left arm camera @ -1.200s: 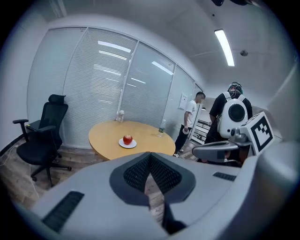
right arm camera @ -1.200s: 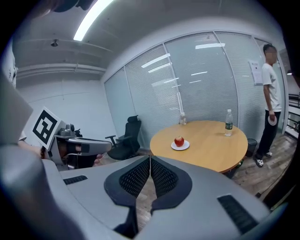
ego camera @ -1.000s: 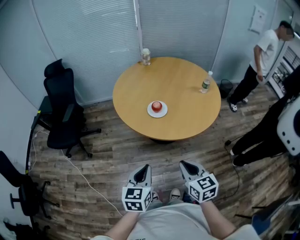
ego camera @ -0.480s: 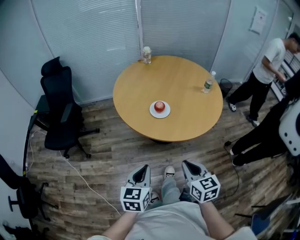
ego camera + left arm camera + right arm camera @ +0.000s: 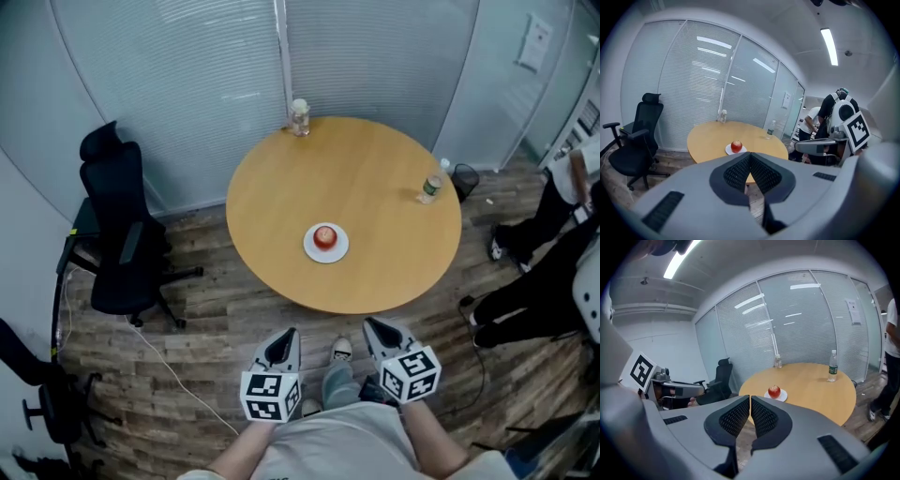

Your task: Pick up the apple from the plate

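A red apple (image 5: 324, 236) rests on a small white plate (image 5: 326, 251) near the front edge of a round wooden table (image 5: 375, 187). The apple (image 5: 736, 146) also shows in the left gripper view, and the apple (image 5: 774, 391) in the right gripper view, well ahead of the jaws. My left gripper (image 5: 281, 349) and right gripper (image 5: 382, 336) are held side by side over the wooden floor, short of the table. Both are shut with nothing between their jaws.
A plastic water bottle (image 5: 430, 187) stands at the table's right edge and a glass jar (image 5: 300, 117) at its far edge. A black office chair (image 5: 120, 239) sits left of the table. A person (image 5: 553, 244) stands at the right. A white cable (image 5: 159, 352) lies on the floor.
The table, plate and apple have come nearer and lower in the head view. A foot has stepped forward between the grippers. The person at the right has moved toward the frame edge.
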Demonstrator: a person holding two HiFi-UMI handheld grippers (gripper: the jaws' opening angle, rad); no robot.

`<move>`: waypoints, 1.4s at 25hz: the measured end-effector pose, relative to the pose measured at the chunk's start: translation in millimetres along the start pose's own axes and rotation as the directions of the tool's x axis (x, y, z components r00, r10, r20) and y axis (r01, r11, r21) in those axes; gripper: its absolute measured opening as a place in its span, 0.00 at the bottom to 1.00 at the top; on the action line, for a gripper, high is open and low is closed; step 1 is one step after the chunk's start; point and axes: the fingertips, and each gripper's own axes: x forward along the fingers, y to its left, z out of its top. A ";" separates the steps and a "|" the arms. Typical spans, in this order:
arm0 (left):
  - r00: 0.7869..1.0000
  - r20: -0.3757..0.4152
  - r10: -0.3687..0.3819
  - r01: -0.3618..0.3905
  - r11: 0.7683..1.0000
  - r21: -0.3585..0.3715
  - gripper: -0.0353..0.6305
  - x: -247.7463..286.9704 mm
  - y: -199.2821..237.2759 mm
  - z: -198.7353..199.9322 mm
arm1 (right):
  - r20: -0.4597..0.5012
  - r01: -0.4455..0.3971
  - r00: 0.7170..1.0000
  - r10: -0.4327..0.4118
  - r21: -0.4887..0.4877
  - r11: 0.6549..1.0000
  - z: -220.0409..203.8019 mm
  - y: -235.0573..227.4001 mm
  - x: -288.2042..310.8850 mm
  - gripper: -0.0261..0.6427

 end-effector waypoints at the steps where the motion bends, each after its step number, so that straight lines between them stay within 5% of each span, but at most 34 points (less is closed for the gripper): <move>1: 1.000 0.000 0.004 -0.004 1.000 -0.005 0.06 10.1 2.1 6.6 | 0.000 -0.007 1.000 0.007 -0.003 1.000 6.9 -7.0 7.9 0.09; 17: 0.995 0.043 0.086 -0.085 0.996 -0.026 0.06 131.2 21.8 85.1 | -0.037 -0.097 0.995 0.096 -0.025 0.995 75.3 -109.4 106.2 0.09; 35: 1.000 0.007 0.009 -0.009 1.000 0.009 0.06 176.9 50.0 117.9 | -0.042 -0.023 0.999 0.024 0.028 0.999 94.6 -124.8 144.2 0.09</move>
